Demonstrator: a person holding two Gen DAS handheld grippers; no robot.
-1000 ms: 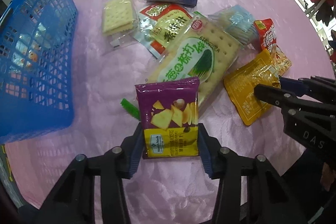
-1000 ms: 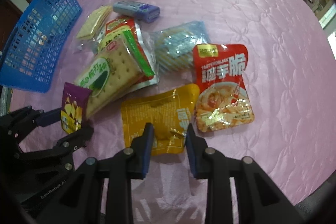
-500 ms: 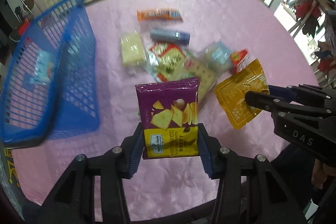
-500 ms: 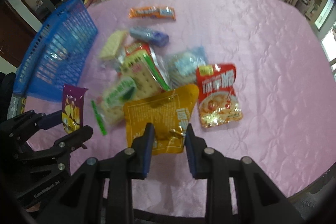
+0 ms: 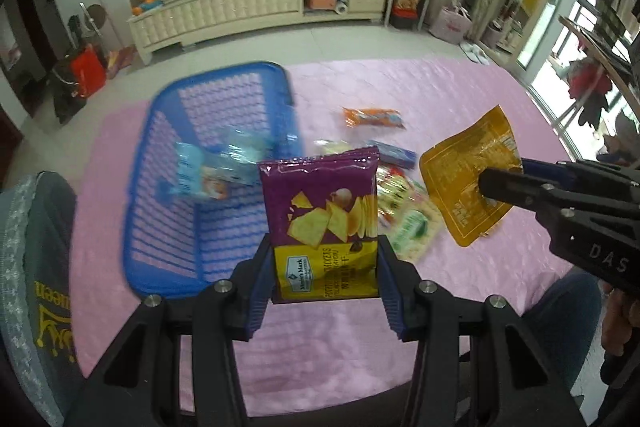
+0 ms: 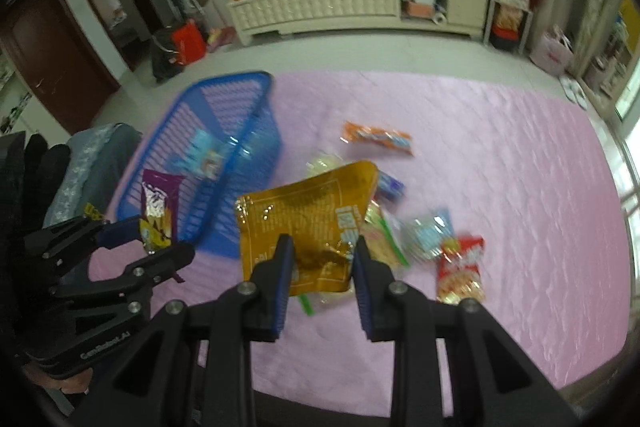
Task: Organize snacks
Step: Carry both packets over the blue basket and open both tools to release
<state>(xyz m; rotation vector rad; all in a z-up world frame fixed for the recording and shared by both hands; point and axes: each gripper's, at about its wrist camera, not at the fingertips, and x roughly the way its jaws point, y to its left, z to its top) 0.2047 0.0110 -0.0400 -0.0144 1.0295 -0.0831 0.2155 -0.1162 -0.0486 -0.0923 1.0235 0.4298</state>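
Note:
My left gripper [image 5: 325, 269] is shut on a purple and yellow cracker bag [image 5: 322, 211], held upright high above the pink table. My right gripper [image 6: 322, 267] is shut on a crinkled yellow pouch [image 6: 308, 211], also lifted clear of the table. The same yellow pouch [image 5: 468, 171] hangs at the right of the left wrist view; the purple bag [image 6: 158, 211] shows at the left of the right wrist view. A blue mesh basket [image 5: 160, 227] stands on the table's left side, with light blue packets [image 5: 208, 171] inside.
Several snack packs stay on the pink tablecloth [image 6: 500, 163]: an orange bar [image 6: 378, 137], a red bag [image 6: 460, 269], a green cracker pack [image 5: 408, 227], a blue tube [image 5: 394, 153]. A grey chair back [image 5: 36, 267] stands at the table's left edge. A person's leg [image 5: 560, 307] is at the right.
Both grippers have risen well above the table, each carrying its bag. The snacks and basket look smaller and the room's far side has come into view.

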